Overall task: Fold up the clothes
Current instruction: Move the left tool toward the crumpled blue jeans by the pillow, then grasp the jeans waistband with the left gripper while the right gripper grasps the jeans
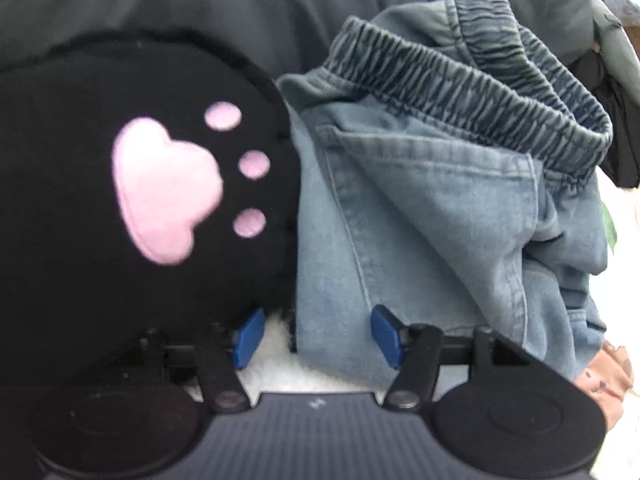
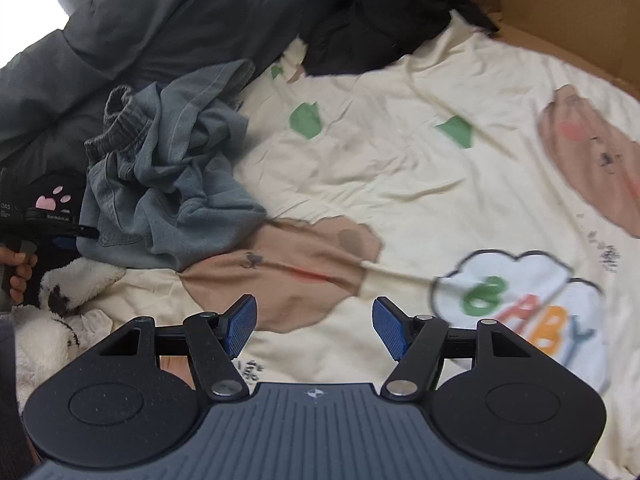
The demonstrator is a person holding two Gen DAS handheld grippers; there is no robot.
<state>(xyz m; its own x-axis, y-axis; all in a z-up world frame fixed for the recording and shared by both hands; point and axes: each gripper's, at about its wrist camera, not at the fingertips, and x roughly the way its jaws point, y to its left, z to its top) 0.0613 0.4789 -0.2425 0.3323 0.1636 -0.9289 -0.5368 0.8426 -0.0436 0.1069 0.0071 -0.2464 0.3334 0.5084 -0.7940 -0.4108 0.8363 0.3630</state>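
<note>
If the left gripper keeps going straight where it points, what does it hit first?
Most likely the denim pants: their lower edge lies between the open fingers of the left gripper. The black paw-print plush sits just beside the line.

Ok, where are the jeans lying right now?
The jeans lie crumpled at the left of the right wrist view, on the cream printed sheet, beside the black paw-print plush and below the grey bedding.

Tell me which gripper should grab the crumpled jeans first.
Left. The left gripper sits open right at the edge of the jeans, beside the black paw-print plush. The right gripper hangs open above the cream blanket, well apart from the denim.
</note>
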